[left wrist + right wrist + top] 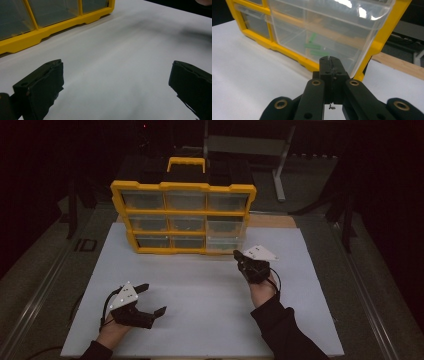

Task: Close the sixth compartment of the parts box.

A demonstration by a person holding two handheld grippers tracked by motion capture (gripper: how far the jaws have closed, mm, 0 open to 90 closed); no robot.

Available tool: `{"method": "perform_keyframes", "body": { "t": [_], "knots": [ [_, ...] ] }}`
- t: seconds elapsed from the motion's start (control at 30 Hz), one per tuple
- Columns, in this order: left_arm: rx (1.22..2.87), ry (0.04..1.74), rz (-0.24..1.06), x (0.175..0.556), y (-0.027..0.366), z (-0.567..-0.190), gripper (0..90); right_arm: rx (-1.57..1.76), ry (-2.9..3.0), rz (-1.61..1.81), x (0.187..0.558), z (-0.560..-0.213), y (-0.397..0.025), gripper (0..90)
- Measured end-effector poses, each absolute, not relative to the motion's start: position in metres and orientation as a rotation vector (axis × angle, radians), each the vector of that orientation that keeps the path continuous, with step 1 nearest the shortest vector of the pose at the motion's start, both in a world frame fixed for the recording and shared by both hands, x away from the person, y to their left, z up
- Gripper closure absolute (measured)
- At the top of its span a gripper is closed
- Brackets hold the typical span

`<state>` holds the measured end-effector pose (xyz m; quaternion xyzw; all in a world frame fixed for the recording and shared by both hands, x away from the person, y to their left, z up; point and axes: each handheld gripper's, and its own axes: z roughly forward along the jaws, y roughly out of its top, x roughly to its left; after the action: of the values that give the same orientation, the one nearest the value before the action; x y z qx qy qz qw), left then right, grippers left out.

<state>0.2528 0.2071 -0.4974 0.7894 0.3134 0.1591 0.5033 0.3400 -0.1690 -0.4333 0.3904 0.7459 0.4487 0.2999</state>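
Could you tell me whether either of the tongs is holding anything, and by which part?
Left tongs are open and empty. Right tongs are shut against the clear drawer; whether they pinch its lower front edge cannot be told.

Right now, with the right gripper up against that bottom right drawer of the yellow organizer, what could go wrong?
The right gripper, jaws shut, sits at the clear bottom right drawer, which already juts out. A hard pull might bring it fully out and spill the green pieces inside. The yellow organizer stands upright and unbraced; the left gripper is open and well away from it, so a tug could drag or tip the whole organizer.
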Motion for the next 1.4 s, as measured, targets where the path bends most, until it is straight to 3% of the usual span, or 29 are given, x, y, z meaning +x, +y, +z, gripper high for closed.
{"method": "perform_keyframes", "body": {
  "t": [1.4],
  "knots": [
    [1.901, 0.756, 0.378, 0.253, 0.207, -0.498, 0.0, 1.098, 1.928, 1.177, 0.392, -0.424, -0.149, 89.8]
  ]
}}
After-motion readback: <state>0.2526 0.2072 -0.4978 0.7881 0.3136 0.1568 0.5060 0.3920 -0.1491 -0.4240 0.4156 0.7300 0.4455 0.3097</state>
